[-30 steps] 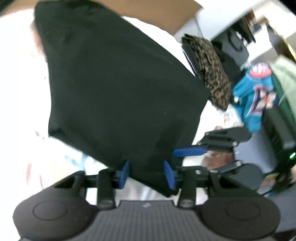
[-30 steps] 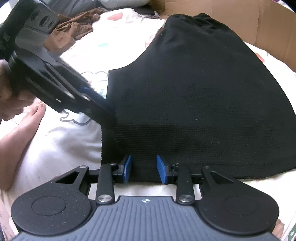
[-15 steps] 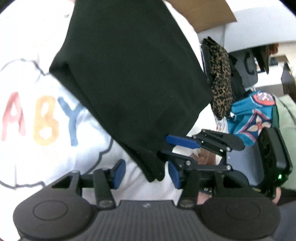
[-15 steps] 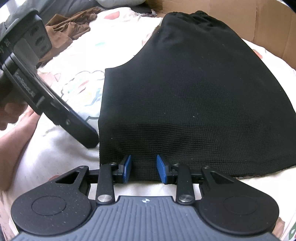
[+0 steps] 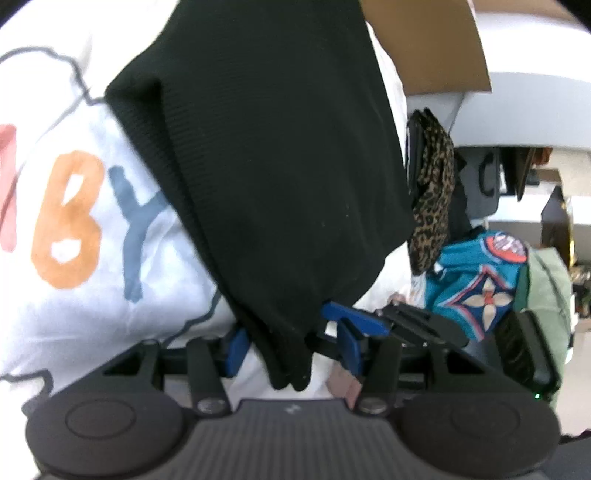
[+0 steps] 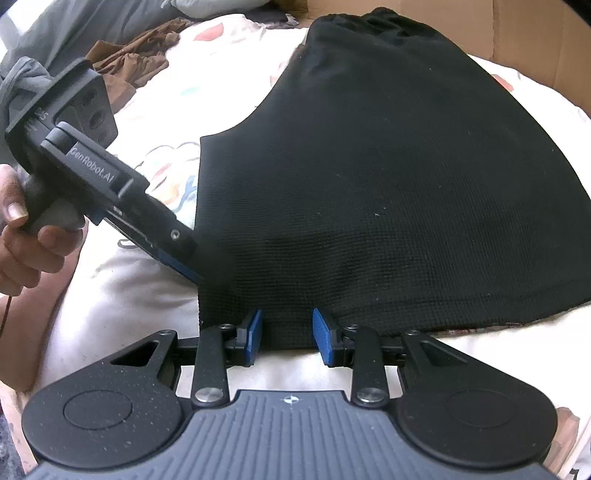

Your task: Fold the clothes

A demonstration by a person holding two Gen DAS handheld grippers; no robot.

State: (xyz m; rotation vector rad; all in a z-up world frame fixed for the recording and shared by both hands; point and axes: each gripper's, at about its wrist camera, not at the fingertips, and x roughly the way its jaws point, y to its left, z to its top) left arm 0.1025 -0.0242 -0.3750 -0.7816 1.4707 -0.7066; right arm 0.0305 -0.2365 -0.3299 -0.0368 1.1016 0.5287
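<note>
Tools over printed white bedding

A white bedsheet printed with coloured letters — an orange B, a blue Y; a cardboard box along its far edge; leopard-print cloth beside a teal patterned garment; crumpled brown fabric by grey bedding.

Close wrist views — shared black garment

A home bedroom: a bed with a printed white sheet, loose garments at 3 o'clock, cardboard box at 1 o'clock.
</note>
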